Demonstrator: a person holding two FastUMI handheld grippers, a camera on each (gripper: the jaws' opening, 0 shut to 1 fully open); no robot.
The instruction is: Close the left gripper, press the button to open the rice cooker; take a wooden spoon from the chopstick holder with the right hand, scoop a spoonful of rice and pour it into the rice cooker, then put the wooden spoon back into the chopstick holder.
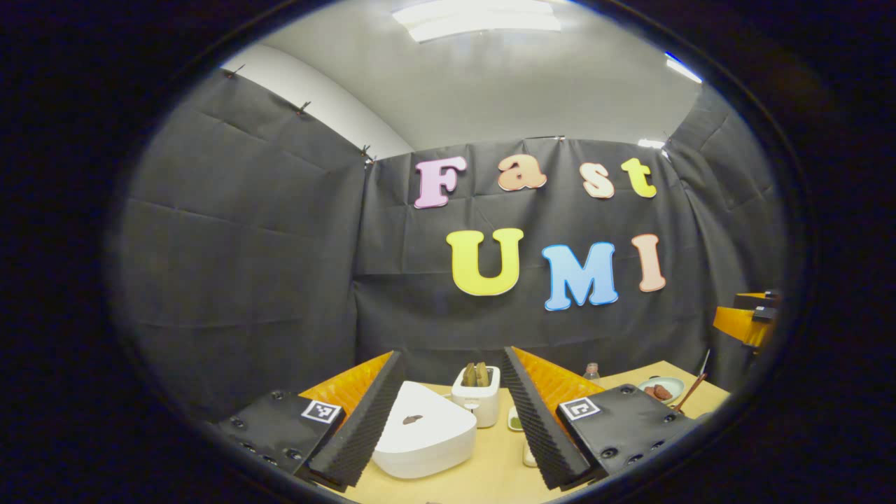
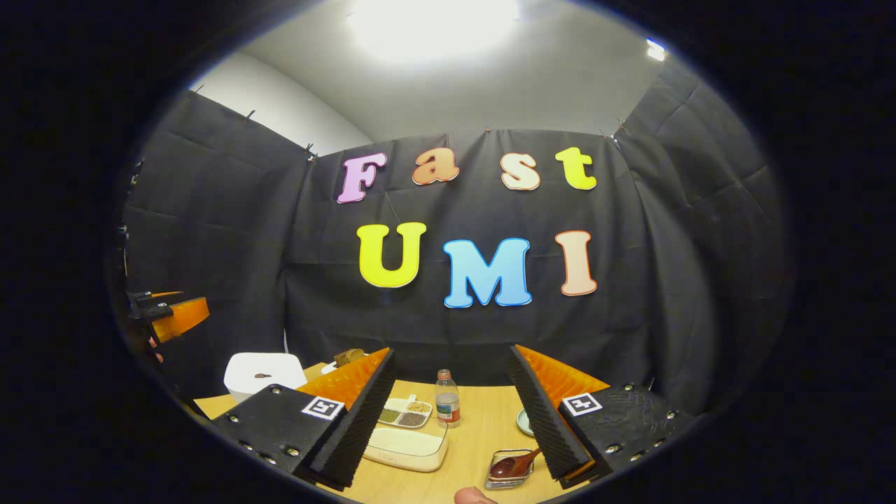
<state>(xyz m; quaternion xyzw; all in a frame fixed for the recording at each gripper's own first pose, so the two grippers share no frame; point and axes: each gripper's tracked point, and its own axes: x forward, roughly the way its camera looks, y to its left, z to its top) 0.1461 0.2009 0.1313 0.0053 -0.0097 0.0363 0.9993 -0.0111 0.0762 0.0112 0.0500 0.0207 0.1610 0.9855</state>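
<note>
Hovering above the wooden worktop (image 1: 490,476), the left tool (image 1: 453,413) has its jaws spread wide with nothing between them, and past its fingers sits the white rice cooker (image 1: 423,437), lid down, with a small dark mark on top. Just behind the cooker stands a white toaster (image 1: 477,395) with two brown slices upright in its slots. Far to the right of that view a pale plate (image 1: 665,387) carries dark pieces, and a thin stick leans at its edge. In the right gripper view, the right tool (image 2: 455,413) is likewise wide open and holds nothing. Between its fingers on the worktop stand a small clear bottle (image 2: 447,400), a divided dish of grains (image 2: 406,413) just left of it, and nearer the camera a shallow clear container (image 2: 407,446) of white rice. The wooden spoon (image 2: 513,465) lies in a small wire holder (image 2: 498,481) beside the right finger, its handle pointing up to the right. The rice cooker (image 2: 264,373) shows here at the left, closed. A fingertip (image 2: 474,496) peeks in at the bottom edge.
</note>
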